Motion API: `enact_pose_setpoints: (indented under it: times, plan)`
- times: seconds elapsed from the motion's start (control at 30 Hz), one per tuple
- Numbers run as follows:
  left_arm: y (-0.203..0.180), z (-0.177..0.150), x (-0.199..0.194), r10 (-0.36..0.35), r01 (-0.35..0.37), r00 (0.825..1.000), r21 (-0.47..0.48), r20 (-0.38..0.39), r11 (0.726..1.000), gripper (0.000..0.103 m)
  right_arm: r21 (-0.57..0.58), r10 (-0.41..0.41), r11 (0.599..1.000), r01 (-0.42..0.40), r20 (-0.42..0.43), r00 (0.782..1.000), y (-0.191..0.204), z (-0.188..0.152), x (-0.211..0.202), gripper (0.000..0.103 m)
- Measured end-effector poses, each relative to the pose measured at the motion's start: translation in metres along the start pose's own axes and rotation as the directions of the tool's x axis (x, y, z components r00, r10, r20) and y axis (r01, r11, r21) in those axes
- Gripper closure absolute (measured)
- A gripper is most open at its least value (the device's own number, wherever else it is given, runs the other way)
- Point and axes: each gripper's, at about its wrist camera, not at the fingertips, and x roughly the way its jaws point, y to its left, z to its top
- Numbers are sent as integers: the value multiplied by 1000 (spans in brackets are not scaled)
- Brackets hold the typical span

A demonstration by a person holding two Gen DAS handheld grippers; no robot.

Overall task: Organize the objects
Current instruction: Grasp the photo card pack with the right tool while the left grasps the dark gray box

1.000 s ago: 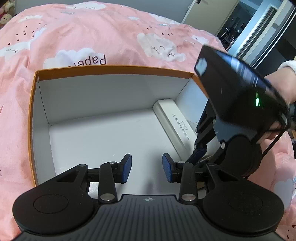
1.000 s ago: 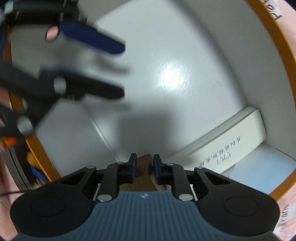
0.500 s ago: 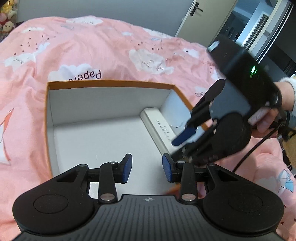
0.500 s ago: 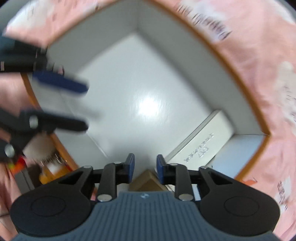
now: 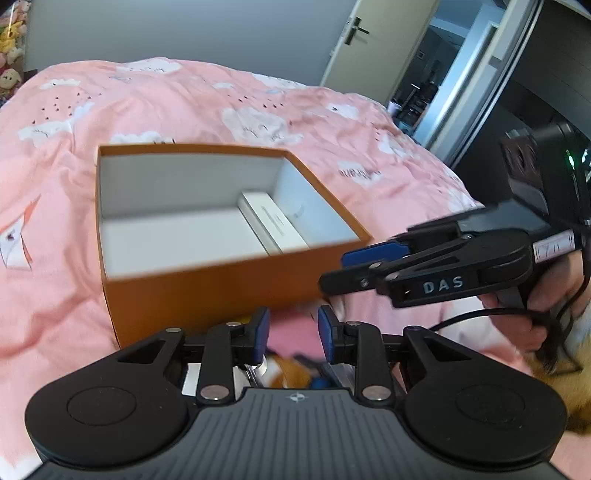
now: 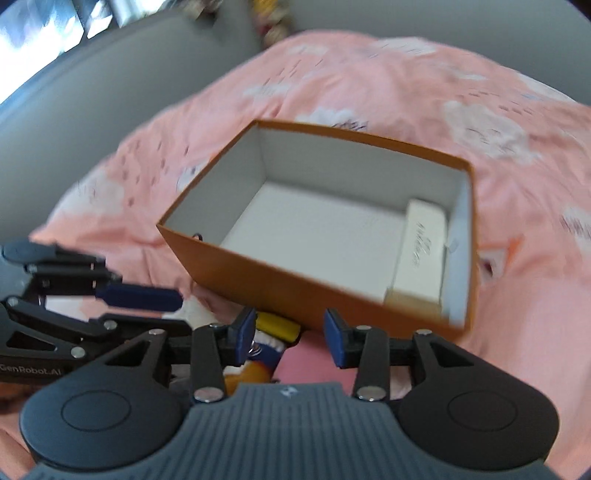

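An open orange box [image 5: 229, 273] with a white inside sits on the pink bed; it also shows in the right wrist view [image 6: 295, 280]. A long white carton [image 5: 273, 221] lies along its right wall, also seen in the right wrist view [image 6: 421, 251]. My left gripper [image 5: 291, 334] is open and empty, just in front of the box. My right gripper [image 6: 290, 332] is open and empty, low beside the box's near wall; it shows in the left wrist view [image 5: 354, 266]. Small items, a yellow one [image 6: 277, 326] among them, lie below both grippers, blurred.
The pink cloud-print duvet [image 5: 184, 99] covers the whole bed around the box. A grey wall and a white door [image 5: 354, 40] stand behind the bed. A cable [image 5: 480, 317] hangs from the right gripper. Plush toys [image 5: 11, 33] sit at the far left.
Both grippers have pulled back out of the box and now sit lower, in front of it. The right gripper has opened wider; the brown thing between its fingers is gone.
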Motion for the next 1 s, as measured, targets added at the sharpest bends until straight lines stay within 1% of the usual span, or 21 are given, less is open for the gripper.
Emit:
enact_pose_setpoints:
  times: [0.07, 0.17, 0.23, 0.33, 0.4, 0.47, 0.5, 0.53, 0.57, 0.63, 0.67, 0.73, 0.87, 1.0]
  plan:
    - [-2, -11, -4, -9, 9, 1000, 4, -4, 1000, 70, 63, -31, 998, 28, 47, 998, -4, -28, -8, 57]
    - [-3, -23, -12, -17, 17, 1000, 18, -7, 1000, 67, 128, -88, 989, 78, 75, 993, -5, -59, -22, 56]
    - [-4, -29, -16, -22, 22, 1000, 31, -6, 999, 60, 174, -116, 979, 103, 66, 991, -5, -74, -22, 56]
    - [-4, -35, -20, -32, 33, 999, 46, -17, 998, 53, 262, -76, 963, 60, 48, 996, -6, -88, -17, 56]
    - [-3, -41, -20, -32, 34, 999, 46, -39, 998, 53, 303, -41, 952, 30, 31, 999, -8, -95, -14, 55]
    - [-3, -48, -18, -9, 13, 997, 50, -71, 999, 53, 339, -12, 941, 4, 21, 1000, -10, -101, -13, 48]
    - [-2, -50, -16, 0, 4, 996, 51, -88, 999, 53, 354, 2, 935, -9, 21, 1000, -11, -104, -12, 41]
    - [-2, -52, -15, 1, 4, 995, 51, -95, 999, 52, 369, 13, 929, -21, 23, 1000, -12, -107, -11, 38]
    - [0, -54, -15, -3, 8, 995, 49, -100, 999, 51, 382, 22, 924, -28, 21, 1000, -14, -109, -9, 38]
    - [1, -57, -13, -13, 18, 994, 52, -110, 998, 45, 408, 41, 912, -43, 14, 999, -19, -113, -8, 38]
    - [2, -59, -12, -15, 22, 993, 60, -116, 998, 45, 422, 54, 905, -54, 13, 998, -21, -114, -7, 38]
    - [1, -62, -7, -11, 22, 991, 79, -137, 997, 44, 446, 70, 892, -67, 10, 998, -25, -118, -3, 37]
    - [-2, -68, 7, 4, 14, 984, 101, -176, 995, 44, 460, 80, 885, -72, 2, 997, -27, -121, 2, 38]
    - [-2, -68, 19, 6, 18, 982, 126, -188, 992, 44, 499, 106, 862, -89, -6, 994, -36, -125, 8, 38]
